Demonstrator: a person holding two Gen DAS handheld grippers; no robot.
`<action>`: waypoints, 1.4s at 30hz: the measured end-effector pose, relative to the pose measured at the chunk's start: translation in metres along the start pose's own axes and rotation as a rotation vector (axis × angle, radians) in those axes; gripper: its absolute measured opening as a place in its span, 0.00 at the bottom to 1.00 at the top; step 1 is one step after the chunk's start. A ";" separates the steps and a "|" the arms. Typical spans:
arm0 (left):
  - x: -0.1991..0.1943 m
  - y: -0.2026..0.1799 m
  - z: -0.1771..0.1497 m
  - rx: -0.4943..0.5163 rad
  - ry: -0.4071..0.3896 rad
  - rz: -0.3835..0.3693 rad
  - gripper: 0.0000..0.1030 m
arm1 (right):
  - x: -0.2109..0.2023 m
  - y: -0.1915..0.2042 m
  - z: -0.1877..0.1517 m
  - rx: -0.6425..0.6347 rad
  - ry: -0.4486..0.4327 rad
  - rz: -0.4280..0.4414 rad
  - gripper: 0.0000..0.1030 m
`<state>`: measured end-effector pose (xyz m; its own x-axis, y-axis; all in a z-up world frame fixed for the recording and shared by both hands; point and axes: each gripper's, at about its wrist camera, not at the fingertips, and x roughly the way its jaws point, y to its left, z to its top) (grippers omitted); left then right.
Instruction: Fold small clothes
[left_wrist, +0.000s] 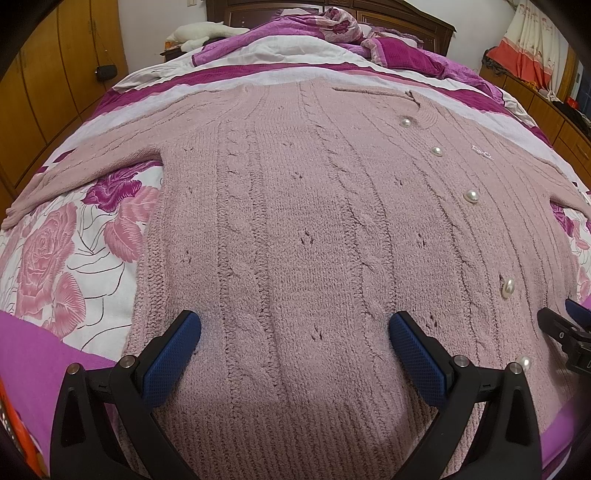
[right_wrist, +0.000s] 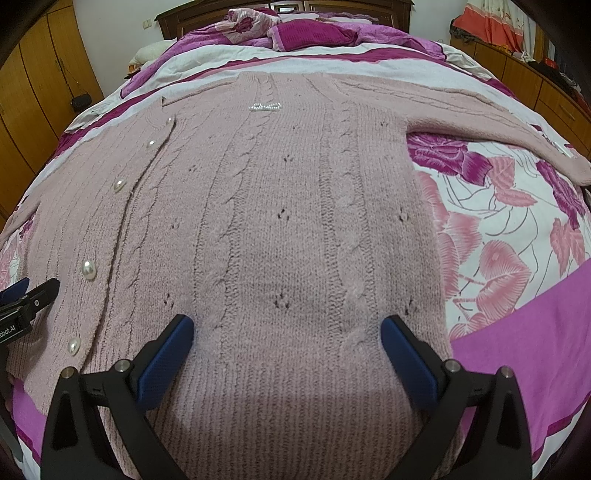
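Observation:
A dusty-pink cable-knit cardigan with pearl buttons lies flat, front up, on the bed, hem nearest me. Its sleeves spread out to both sides. My left gripper hovers open over the hem's left half, nothing between its blue pads. Over the right half of the hem my right gripper is open too, empty. Each gripper shows at the edge of the other's view: the right gripper and the left gripper.
The bed carries a white and magenta rose-print cover. Crumpled bedding and pillows pile up at the dark headboard. Wooden wardrobes line the left wall, low wooden cabinets the right.

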<state>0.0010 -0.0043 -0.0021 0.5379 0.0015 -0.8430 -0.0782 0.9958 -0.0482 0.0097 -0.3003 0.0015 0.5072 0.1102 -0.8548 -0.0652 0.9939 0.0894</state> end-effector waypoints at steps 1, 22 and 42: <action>0.000 0.000 0.000 0.000 0.000 0.001 0.83 | 0.000 0.000 0.000 0.000 -0.001 0.001 1.00; 0.008 0.000 0.003 0.028 0.036 0.029 0.83 | 0.001 0.000 0.000 0.000 0.000 0.001 1.00; -0.035 -0.004 0.055 0.017 0.013 -0.028 0.75 | -0.063 -0.108 0.056 0.160 -0.124 0.116 1.00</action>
<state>0.0288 -0.0036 0.0568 0.5288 -0.0278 -0.8483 -0.0489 0.9968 -0.0632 0.0326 -0.4135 0.0741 0.6065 0.2146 -0.7655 0.0030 0.9622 0.2722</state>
